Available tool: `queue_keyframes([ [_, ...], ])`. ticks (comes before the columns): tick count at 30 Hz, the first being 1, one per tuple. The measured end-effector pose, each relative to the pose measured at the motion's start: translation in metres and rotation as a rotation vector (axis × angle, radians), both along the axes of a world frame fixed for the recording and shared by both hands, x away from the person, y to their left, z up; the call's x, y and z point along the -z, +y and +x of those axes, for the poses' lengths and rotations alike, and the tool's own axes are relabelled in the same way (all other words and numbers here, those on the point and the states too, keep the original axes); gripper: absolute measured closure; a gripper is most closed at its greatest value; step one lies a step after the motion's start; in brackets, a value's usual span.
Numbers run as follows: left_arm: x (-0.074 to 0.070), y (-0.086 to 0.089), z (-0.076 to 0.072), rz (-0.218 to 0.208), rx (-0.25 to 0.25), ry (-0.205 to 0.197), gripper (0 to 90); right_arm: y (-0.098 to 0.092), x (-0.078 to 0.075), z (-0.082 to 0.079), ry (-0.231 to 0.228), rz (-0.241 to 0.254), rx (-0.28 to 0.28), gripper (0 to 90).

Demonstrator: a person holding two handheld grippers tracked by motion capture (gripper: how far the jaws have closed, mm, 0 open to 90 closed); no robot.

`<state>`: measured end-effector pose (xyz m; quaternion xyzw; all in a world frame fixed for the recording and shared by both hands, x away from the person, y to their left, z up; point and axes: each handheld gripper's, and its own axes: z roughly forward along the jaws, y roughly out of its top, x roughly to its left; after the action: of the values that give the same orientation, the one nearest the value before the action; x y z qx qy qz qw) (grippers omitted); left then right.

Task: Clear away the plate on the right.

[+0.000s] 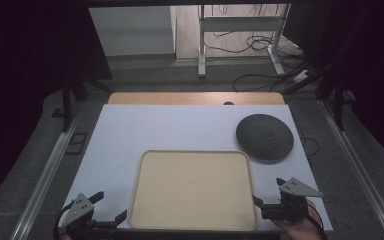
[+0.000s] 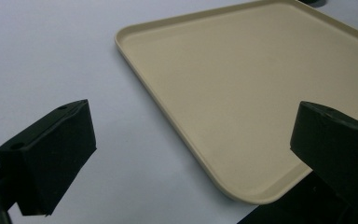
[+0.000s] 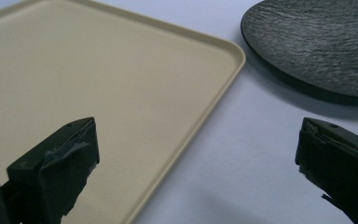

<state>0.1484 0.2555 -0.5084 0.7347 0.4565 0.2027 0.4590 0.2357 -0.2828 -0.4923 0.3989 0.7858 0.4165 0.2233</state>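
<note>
Both grippers parked at the near edge of the table, nothing in hand. Left gripper [image 1: 111, 207] sits just off the near-left corner of the beige tray [image 1: 145, 200]; right gripper [image 1: 269, 192] sits just off the tray's near-right edge. Jaws on both spread wide, nothing between them. In the left gripper view its jaws straddle the tray's near corner [image 2: 242, 193] with white table cover [image 2: 51, 56] under the left one. In the right gripper view one jaw hangs over the tray's surface, the other over bare cover, tray rim [image 3: 205, 107] running between them.

Tray is bare, flat on the cover, centred near me. Dark textured plate [image 1: 265, 136] lies beyond the tray's far-right corner, close to it but not touching; same gap visible in the right gripper view [image 3: 317, 46].

My read: this is the start, approach step not yet begun. Plate onto tray looks the likely job, and the right gripper is the nearer one.

Next move calls for: right gripper forward and slightly right, come in low at the plate's near rim, one jaw under the lip, one over. Plate is shallow and low, so the under-jaw has to skim the cover. Risk: pushing the plate away rather than pinching it.
</note>
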Motion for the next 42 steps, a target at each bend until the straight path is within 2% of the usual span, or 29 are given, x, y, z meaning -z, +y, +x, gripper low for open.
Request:
queue_keyframes([
  [4, 0.000, 0.000, 0.000, 0.001, -0.001, 0.001, 0.0, 0.000, -0.003, 0.004, 0.003, -0.043, 0.013, 2.2],
  [5, 0.000, 0.000, 0.000, 0.001, -0.001, 0.002, 0.0, 0.000, -0.005, 0.006, 0.000, -0.069, 0.019, 4.4],
  [8, 0.001, 0.000, 0.001, 0.002, 0.000, 0.004, 0.0, 0.000, -0.006, 0.008, 0.004, -0.082, 0.013, 5.4],
  [10, 0.001, 0.000, 0.001, 0.002, 0.001, 0.005, 0.0, 0.002, -0.007, 0.012, 0.004, -0.119, 0.012, 7.6],
  [12, 0.001, 0.000, 0.001, 0.003, 0.001, 0.004, 0.0, 0.002, -0.007, 0.013, 0.004, -0.129, 0.009, 8.0],
  [13, 0.001, 0.000, 0.001, 0.003, 0.001, 0.004, 0.0, 0.005, -0.008, 0.016, 0.000, -0.159, 0.009, 8.9],
  [18, 0.001, 0.000, 0.001, 0.004, 0.002, 0.004, 0.0, 0.008, -0.008, 0.021, -0.006, -0.206, 0.002, 12.2],
  [19, 0.001, 0.000, 0.001, 0.004, 0.002, 0.005, 0.0, 0.009, -0.007, 0.023, -0.004, -0.232, -0.006, 13.5],
  [20, 0.001, 0.000, 0.001, 0.005, 0.003, 0.005, 0.0, 0.009, -0.007, 0.023, -0.004, -0.232, -0.006, 13.5],
  [21, 0.001, -0.001, 0.001, 0.006, 0.003, 0.006, 0.0, 0.010, -0.005, 0.025, -0.012, -0.259, -0.008, 14.8],
  [22, 0.001, -0.001, 0.001, 0.006, 0.003, 0.006, 0.0, 0.010, -0.005, 0.025, -0.012, -0.259, -0.008, 14.8],
  [24, 0.001, -0.001, 0.001, 0.008, 0.003, 0.007, 0.0, 0.011, -0.004, 0.028, -0.016, -0.289, -0.007, 15.4],
  [25, 0.001, -0.001, 0.001, 0.009, 0.002, 0.008, 0.0, 0.011, -0.004, 0.030, -0.027, -0.316, -0.011, 16.6],
  [28, 0.002, -0.001, 0.001, 0.009, 0.002, 0.008, 0.0, 0.012, -0.005, 0.032, -0.043, -0.340, -0.014, 18.1],
  [32, 0.002, -0.001, 0.001, 0.009, -0.003, 0.007, 0.0, 0.013, -0.006, 0.037, -0.080, -0.407, -0.013, 21.2],
  [34, 0.001, 0.000, 0.001, 0.011, -0.011, 0.003, 0.0, 0.015, -0.006, 0.040, -0.108, -0.464, -0.009, 21.7],
  [35, 0.001, 0.000, 0.000, 0.010, -0.017, 0.000, 0.0, 0.015, -0.006, 0.040, -0.108, -0.464, -0.009, 21.7],
  [42, 0.001, 0.006, -0.001, -0.021, -0.055, -0.010, 0.0, 0.020, 0.000, 0.047, -0.164, -0.590, -0.025, 27.9],
])
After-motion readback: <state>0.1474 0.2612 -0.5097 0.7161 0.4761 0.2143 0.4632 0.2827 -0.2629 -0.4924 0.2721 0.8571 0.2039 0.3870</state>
